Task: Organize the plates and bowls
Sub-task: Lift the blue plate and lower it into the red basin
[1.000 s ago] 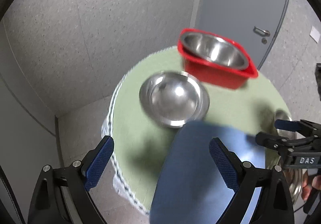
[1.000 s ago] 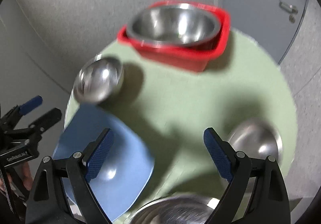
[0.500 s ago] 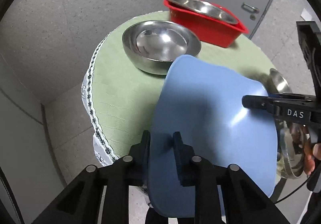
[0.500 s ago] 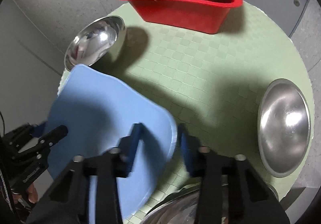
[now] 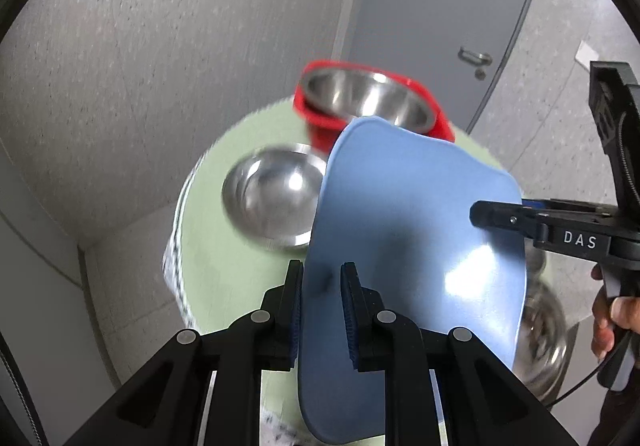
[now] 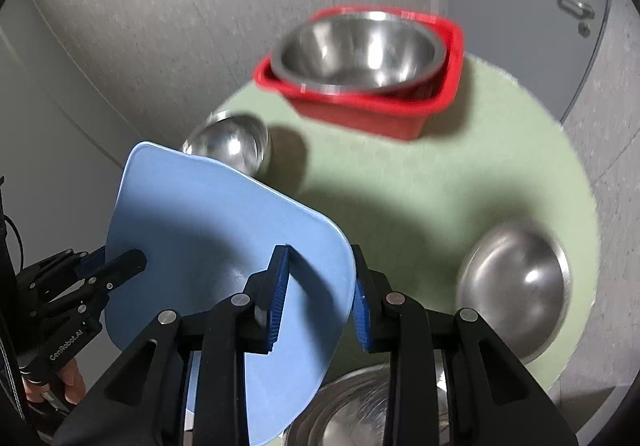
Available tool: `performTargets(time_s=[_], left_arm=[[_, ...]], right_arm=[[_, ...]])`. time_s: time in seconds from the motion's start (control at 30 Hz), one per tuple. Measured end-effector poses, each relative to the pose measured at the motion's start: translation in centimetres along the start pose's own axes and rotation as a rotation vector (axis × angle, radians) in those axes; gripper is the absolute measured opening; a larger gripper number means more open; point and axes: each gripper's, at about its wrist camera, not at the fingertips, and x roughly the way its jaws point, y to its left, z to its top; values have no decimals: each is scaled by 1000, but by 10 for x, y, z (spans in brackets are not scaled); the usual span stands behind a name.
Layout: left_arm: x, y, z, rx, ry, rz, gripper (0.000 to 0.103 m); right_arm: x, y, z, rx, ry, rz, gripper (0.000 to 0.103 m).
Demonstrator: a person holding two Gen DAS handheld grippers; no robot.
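Note:
A blue square plate [image 5: 416, 246] is held off the round green table [image 5: 224, 270] by both grippers. My left gripper [image 5: 321, 310] is shut on its near left edge. My right gripper [image 6: 318, 298] is shut on its opposite edge, and also shows in the left wrist view [image 5: 496, 216]. The plate appears tilted in the right wrist view [image 6: 224, 246]. A red tub [image 6: 372, 114] at the table's far side holds a large steel bowl [image 6: 360, 50]. A steel bowl [image 5: 276, 194] stands beside the plate.
Another steel bowl [image 6: 516, 286] lies at the table's right edge and a larger steel bowl [image 6: 360, 410] sits at the near edge under the right gripper. A grey wall corner and a door with a handle [image 5: 474, 58] stand behind the table.
Both grippers, shut on the blue plate, have lifted it up from the table. The table and bowls now look farther below.

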Motion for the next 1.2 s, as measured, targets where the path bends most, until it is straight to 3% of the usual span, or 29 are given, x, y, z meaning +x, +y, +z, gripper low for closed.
performTargets(time_s=[0.37,0.53,0.8,1.2], left_arm=[[36,-20,92,-11,-54,-11,15],[90,-36,152,4,-49,22,15],[183,-44,213,-19,2,40,15],[287,-48,265,-41,69,94,15]], right_arm=[[-3,-44,82,32,-90,7,29],[11,-65,137,47,-104,12,29],[54,-112,196,75,-76,38,29],[120,-130,216,50,-35,14,28]])
